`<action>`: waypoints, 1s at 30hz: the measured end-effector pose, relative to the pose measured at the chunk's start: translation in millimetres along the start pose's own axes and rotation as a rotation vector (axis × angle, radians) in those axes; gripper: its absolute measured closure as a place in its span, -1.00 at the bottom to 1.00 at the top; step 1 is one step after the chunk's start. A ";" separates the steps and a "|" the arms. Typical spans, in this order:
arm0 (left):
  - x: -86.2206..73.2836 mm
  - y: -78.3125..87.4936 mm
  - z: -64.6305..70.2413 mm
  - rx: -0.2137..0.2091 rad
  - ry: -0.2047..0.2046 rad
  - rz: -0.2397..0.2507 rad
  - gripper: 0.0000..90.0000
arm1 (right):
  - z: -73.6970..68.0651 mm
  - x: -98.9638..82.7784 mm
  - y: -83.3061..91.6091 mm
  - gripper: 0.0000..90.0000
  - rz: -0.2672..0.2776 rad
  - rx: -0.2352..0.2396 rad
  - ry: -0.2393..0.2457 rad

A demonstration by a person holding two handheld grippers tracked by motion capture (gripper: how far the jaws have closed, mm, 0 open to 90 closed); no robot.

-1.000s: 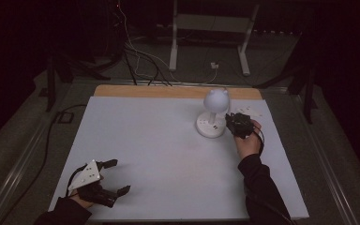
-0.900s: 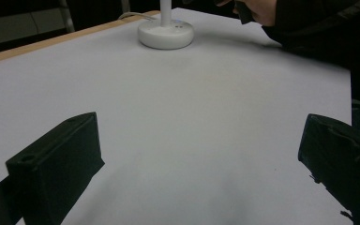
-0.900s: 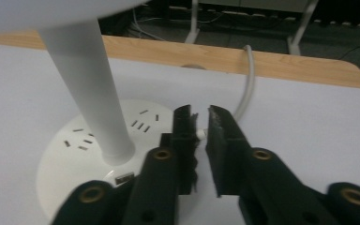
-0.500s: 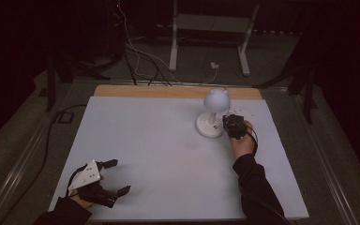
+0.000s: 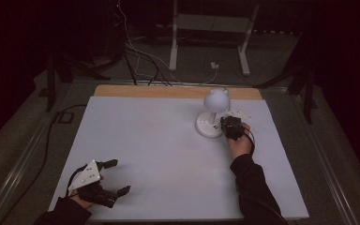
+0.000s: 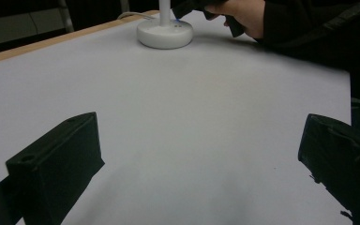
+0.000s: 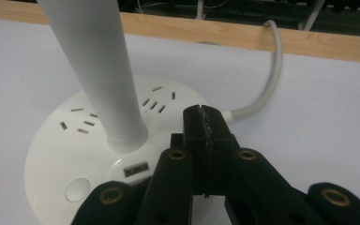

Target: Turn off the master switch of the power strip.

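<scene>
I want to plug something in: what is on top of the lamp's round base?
The base carries the white stem, several slot sockets, a USB-like port and a round button. The shut right gripper covers the base's near right part.

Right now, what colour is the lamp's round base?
White, the lamp base; clearest in the right gripper view.

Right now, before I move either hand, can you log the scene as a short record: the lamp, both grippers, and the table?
object: white desk lamp with a round base carrying socket slots, a round button and a white stem
lamp position: far right part of the white table, near the wooden far edge
lamp cable: white cord running off over the far edge
right gripper: jaws closed together, empty, tips over the lamp base beside the stem
left gripper: jaws wide open, empty, at the near left of the table
</scene>
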State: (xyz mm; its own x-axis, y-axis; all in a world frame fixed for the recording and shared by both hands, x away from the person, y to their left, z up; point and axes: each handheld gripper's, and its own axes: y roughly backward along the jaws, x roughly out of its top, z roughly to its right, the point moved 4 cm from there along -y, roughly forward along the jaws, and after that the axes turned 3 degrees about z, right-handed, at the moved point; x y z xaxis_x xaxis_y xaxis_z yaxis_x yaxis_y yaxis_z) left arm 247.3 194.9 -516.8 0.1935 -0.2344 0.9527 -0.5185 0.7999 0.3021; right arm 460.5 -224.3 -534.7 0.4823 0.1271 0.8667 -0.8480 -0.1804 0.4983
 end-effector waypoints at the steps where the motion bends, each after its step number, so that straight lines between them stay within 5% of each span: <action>1: 0.0 0.0 0.0 0.000 0.000 0.000 -0.99 | -0.6 -0.7 -0.7 1.00 -0.001 -0.004 0.003; 30: -0.8 -0.7 0.8 -0.005 -0.005 -0.011 -0.99 | -0.8 -4.3 -3.8 1.00 0.011 -0.012 0.017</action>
State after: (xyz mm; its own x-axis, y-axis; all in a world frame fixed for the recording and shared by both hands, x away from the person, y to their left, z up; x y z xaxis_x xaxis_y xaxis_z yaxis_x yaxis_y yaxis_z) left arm 246.9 194.1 -517.7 0.1944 -0.2458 0.9496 -0.5122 0.8002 0.3120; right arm 461.4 -223.4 -540.3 0.4690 0.1418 0.8718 -0.8560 -0.1702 0.4882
